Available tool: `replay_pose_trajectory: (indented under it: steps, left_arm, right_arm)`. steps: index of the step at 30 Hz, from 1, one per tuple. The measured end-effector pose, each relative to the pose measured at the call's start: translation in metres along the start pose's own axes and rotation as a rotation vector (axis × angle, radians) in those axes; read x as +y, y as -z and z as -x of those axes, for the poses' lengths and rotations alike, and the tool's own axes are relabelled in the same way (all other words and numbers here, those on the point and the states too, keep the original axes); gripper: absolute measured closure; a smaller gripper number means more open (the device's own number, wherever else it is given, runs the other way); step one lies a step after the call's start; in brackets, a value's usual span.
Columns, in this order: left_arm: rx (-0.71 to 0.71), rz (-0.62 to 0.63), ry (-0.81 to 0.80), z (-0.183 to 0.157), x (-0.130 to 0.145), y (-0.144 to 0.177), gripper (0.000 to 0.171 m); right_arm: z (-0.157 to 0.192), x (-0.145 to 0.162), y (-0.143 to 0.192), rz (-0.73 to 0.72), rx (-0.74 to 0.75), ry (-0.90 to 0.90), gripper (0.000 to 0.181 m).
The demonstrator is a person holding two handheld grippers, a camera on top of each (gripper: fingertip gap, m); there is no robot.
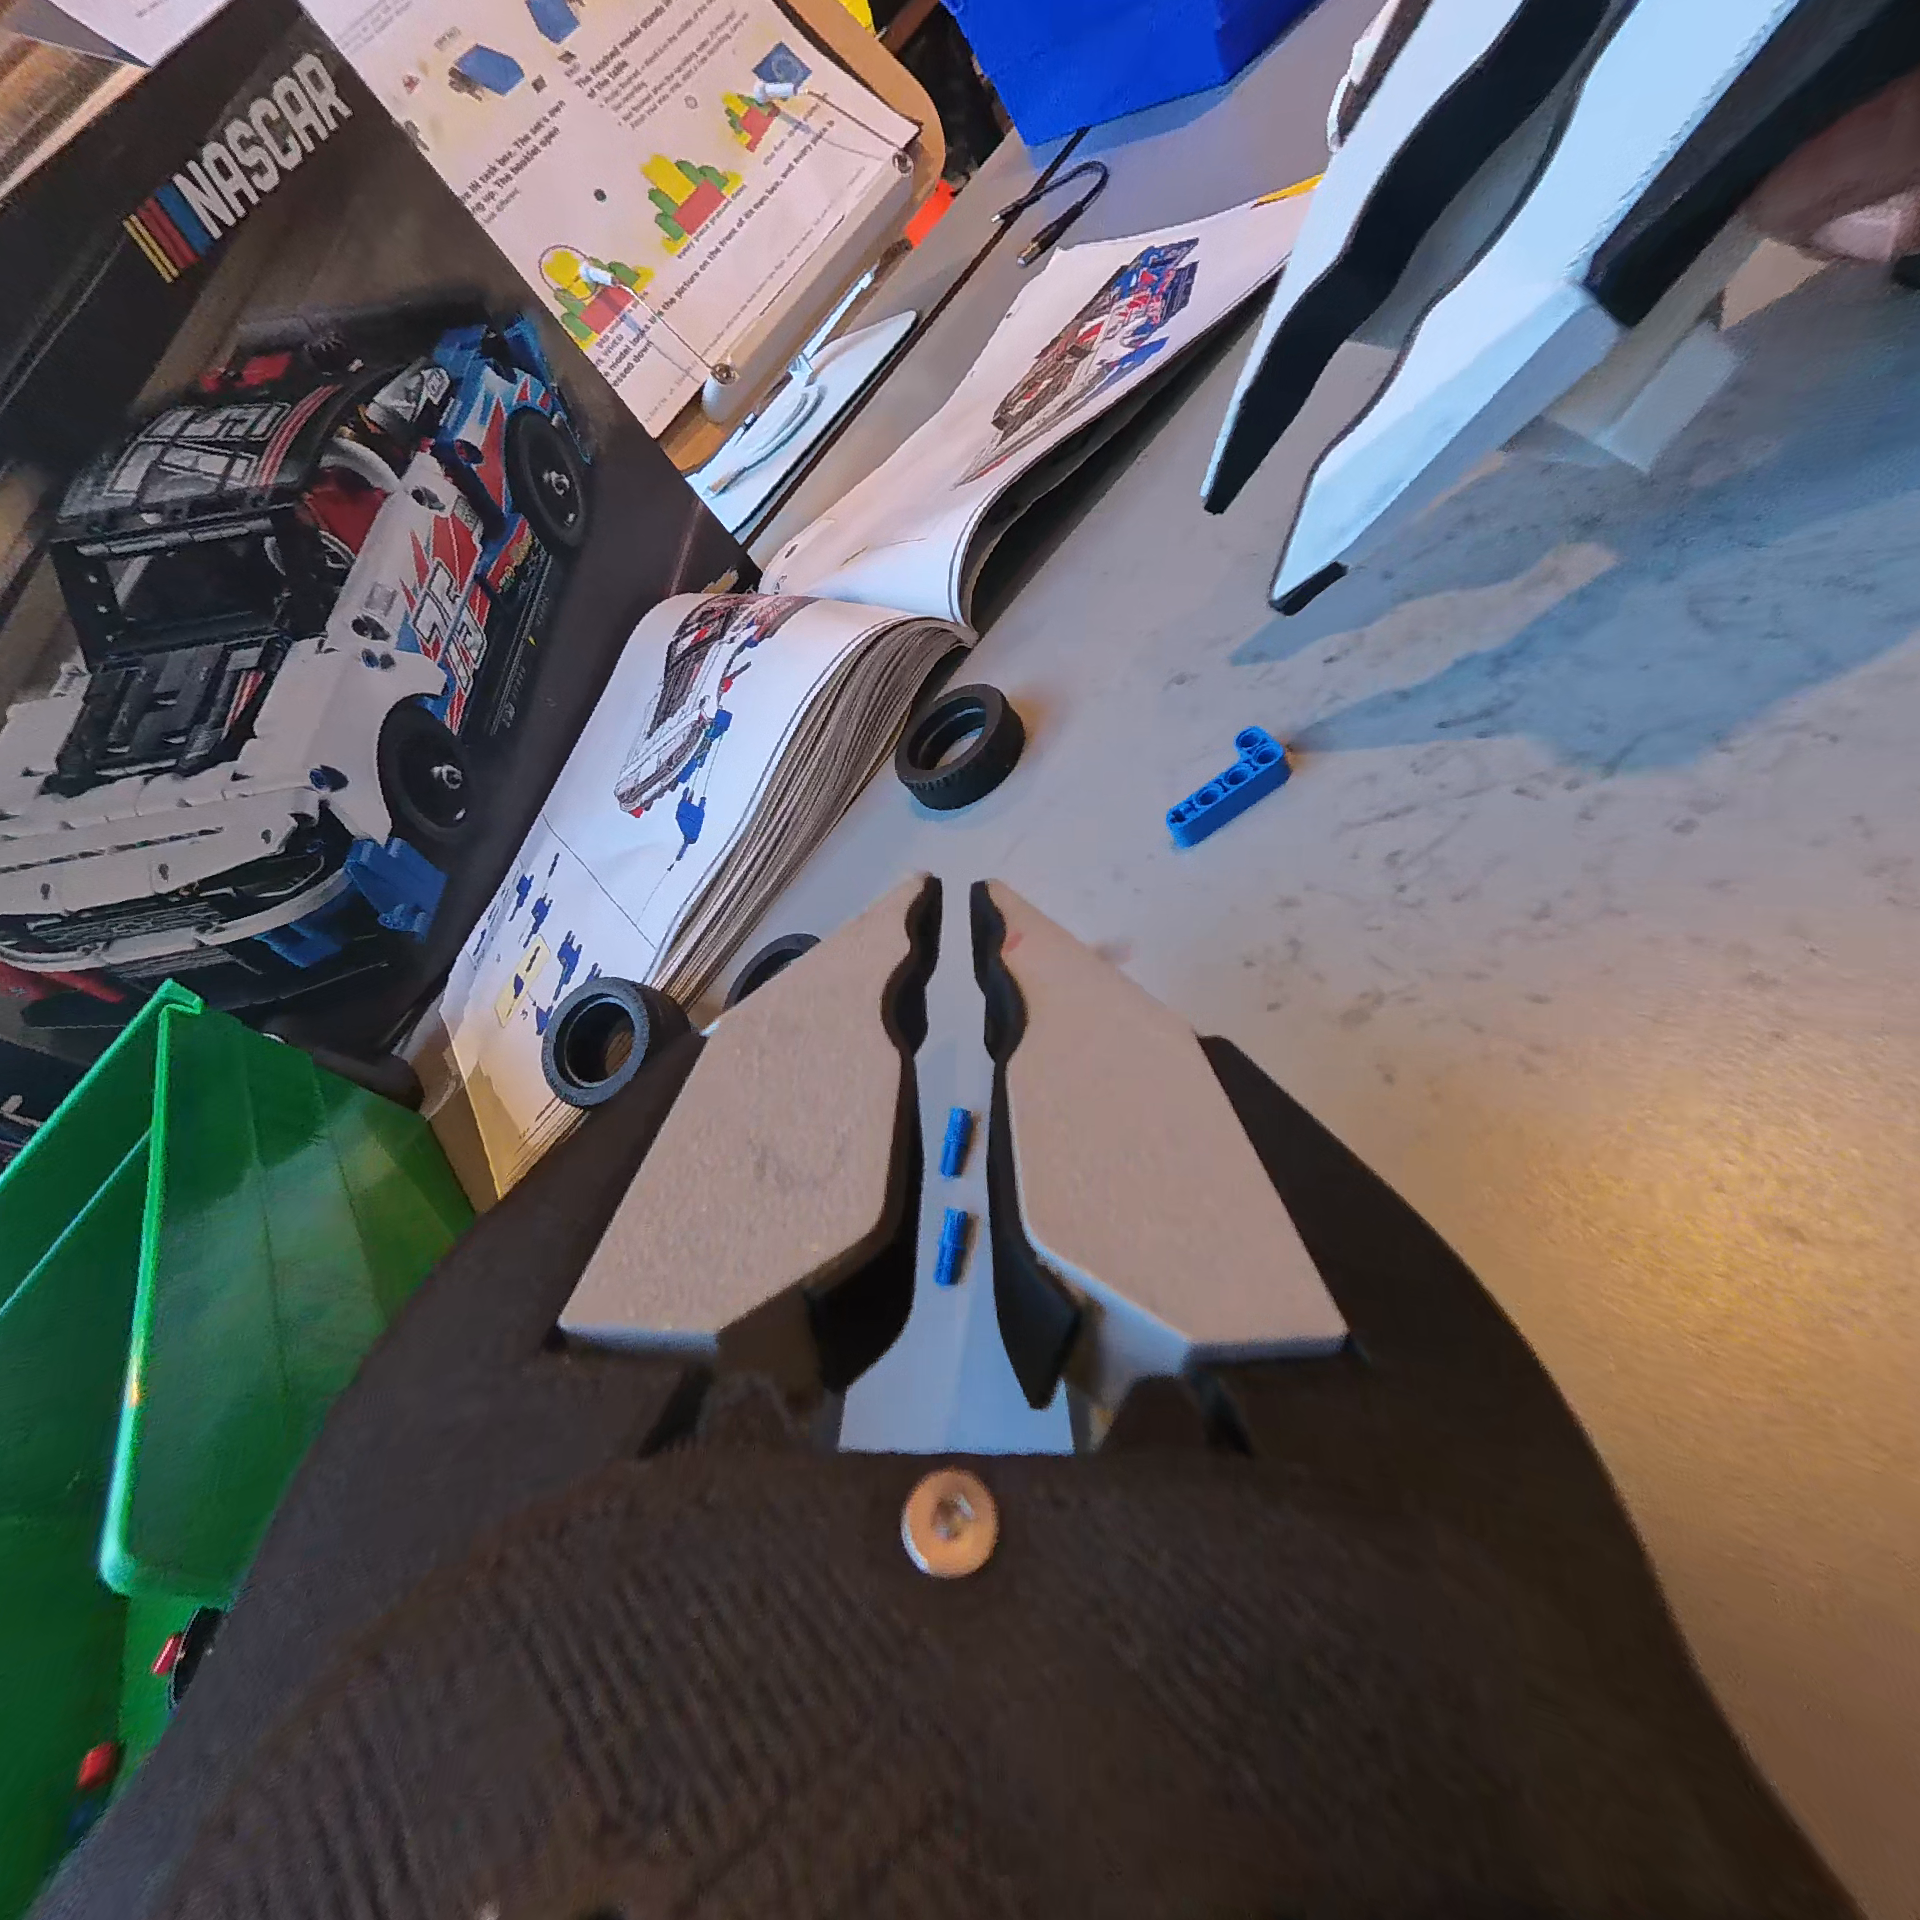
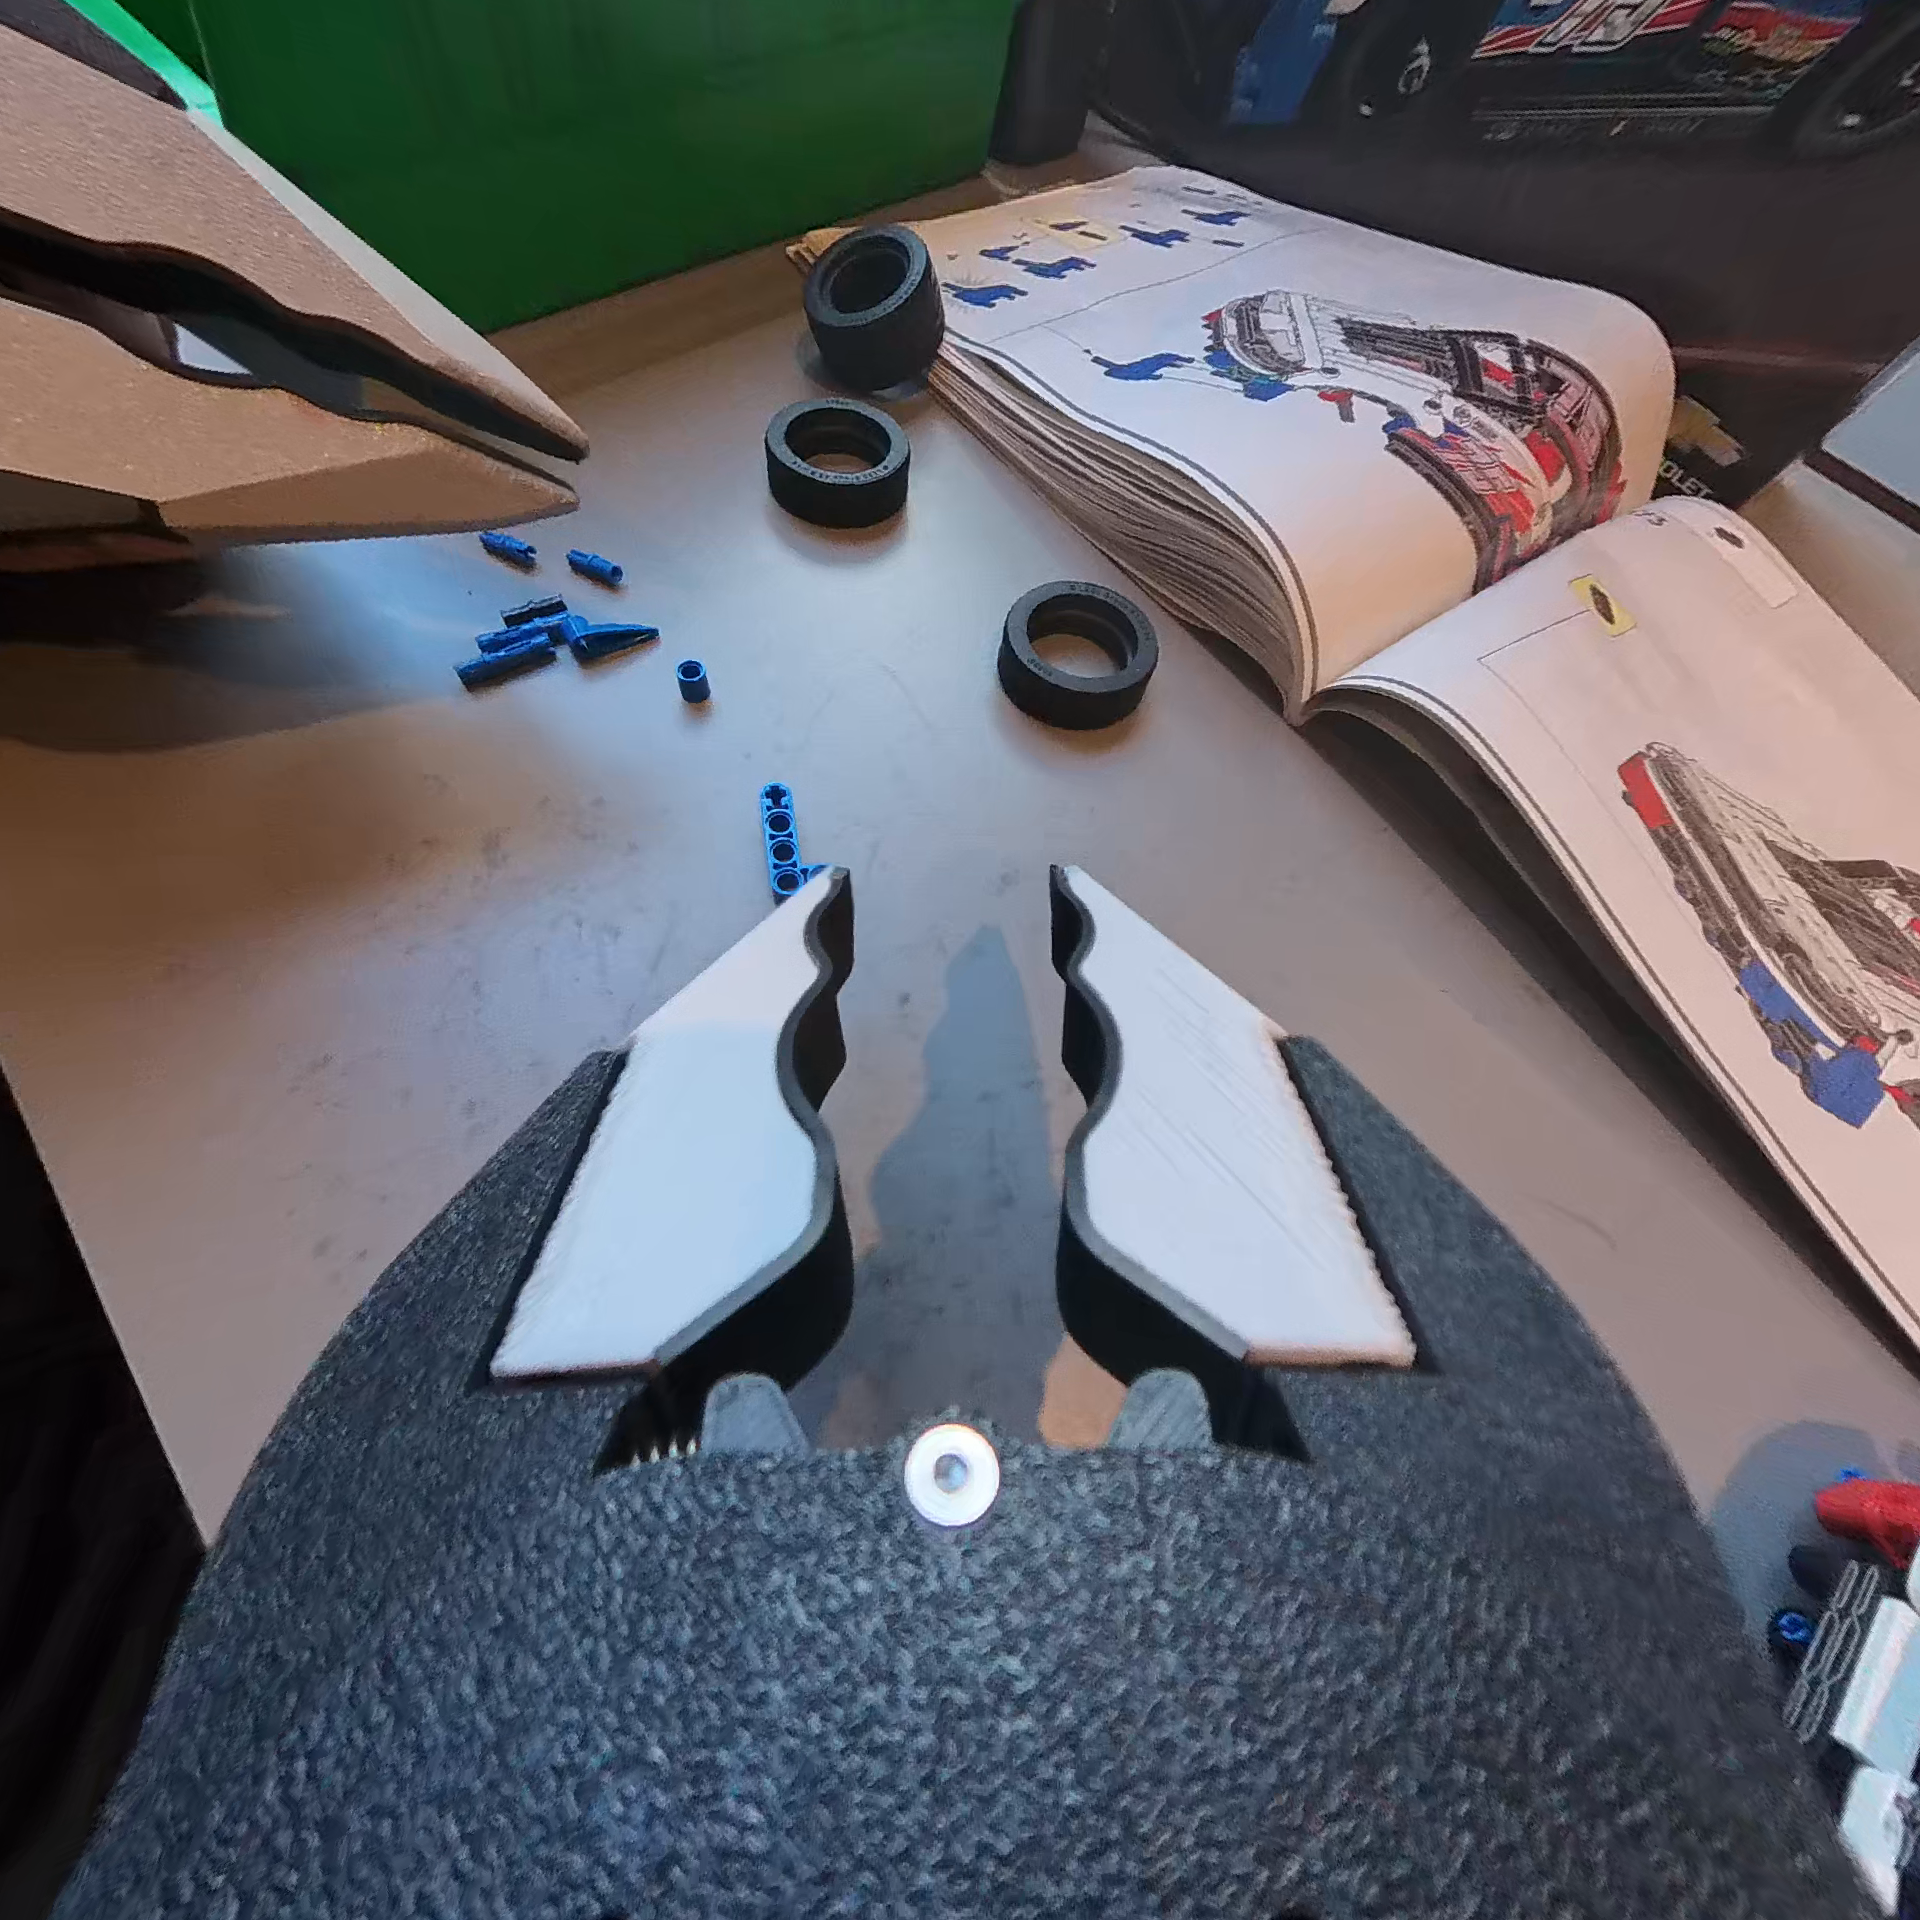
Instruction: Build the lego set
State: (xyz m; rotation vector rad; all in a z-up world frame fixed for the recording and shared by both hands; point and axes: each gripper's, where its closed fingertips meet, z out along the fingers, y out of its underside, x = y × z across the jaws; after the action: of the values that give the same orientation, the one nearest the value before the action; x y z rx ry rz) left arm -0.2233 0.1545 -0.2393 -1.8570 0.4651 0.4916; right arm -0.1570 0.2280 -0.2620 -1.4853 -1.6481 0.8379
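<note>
Meanwhile, left hand-held gripper [image 1: 956, 888] hovers nearly closed, empty, over blue pins [image 1: 953, 1141]; right hand-held gripper [image 2: 951, 883] is spread.

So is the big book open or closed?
Open. The instruction book lies flat on the table, pages spread both ways, car drawings showing.

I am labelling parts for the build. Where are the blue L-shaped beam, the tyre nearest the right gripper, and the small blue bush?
blue L-shaped beam [image 1: 1226, 787]: left wrist view, mid-length.
tyre [image 2: 1077, 657]: right wrist view, front sidewall.
small blue bush [image 2: 693, 681]: right wrist view, its side.
</note>
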Motion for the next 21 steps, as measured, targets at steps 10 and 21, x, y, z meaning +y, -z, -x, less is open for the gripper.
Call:
replay_pose_trajectory:
  steps: [10,21]
  left_arm:
    - [0.028,-0.045,0.043,0.002,-0.005,0.001,0.171]
    - [0.089,-0.170,0.133,0.011,-0.019,0.005,0.171]
  right_arm:
    - [0.008,0.002,-0.002,0.017,-0.107,-0.032,0.146]
    - [0.011,0.001,-0.007,0.023,-0.177,-0.029,0.151]
